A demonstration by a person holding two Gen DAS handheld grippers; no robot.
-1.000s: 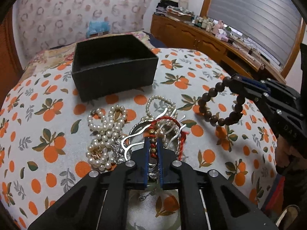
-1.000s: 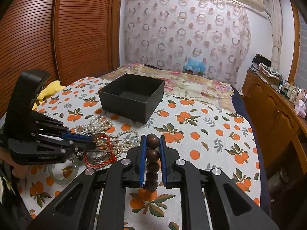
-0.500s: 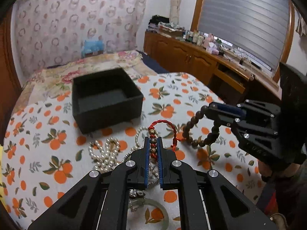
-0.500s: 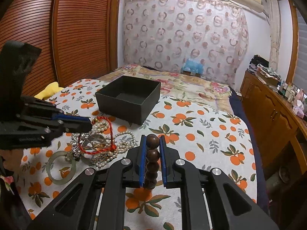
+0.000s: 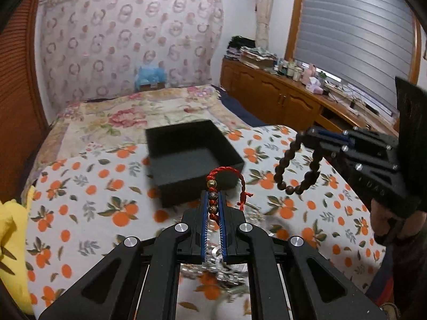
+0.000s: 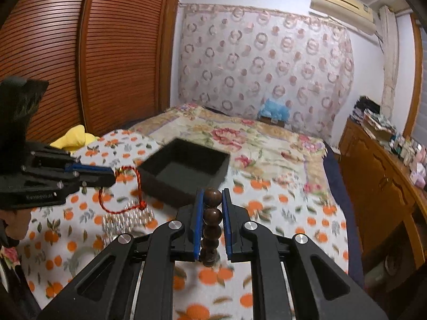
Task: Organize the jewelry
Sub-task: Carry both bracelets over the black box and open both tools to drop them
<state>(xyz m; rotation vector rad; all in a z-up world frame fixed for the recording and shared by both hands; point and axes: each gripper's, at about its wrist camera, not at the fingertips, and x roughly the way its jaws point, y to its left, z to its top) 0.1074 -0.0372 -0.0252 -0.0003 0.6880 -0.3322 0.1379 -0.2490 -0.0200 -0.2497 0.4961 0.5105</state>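
Observation:
My left gripper (image 5: pixel 213 197) is shut on a red cord bracelet (image 5: pixel 241 184) with metal beads, held in the air just short of the open black box (image 5: pixel 192 160). It also shows in the right wrist view (image 6: pixel 112 177), with the red cord bracelet (image 6: pixel 120 208) hanging below it. My right gripper (image 6: pixel 212 200) is shut on a dark wooden bead bracelet (image 6: pixel 212 213), raised near the black box (image 6: pixel 186 170). In the left wrist view that bracelet (image 5: pixel 296 165) hangs from the right gripper (image 5: pixel 307 136) to the right of the box.
A blurred pile of pearls and silver jewelry (image 6: pixel 125 221) lies on the orange-print cloth (image 5: pixel 80 202) below the left gripper. A yellow cushion (image 6: pixel 74 136) lies at the left. Wooden cabinets (image 6: pixel 379 186) run along the right.
Both grippers have risen and moved forward toward the black box. The red bracelet has been lifted clear of the jewelry pile; the wooden bead bracelet stays gripped.

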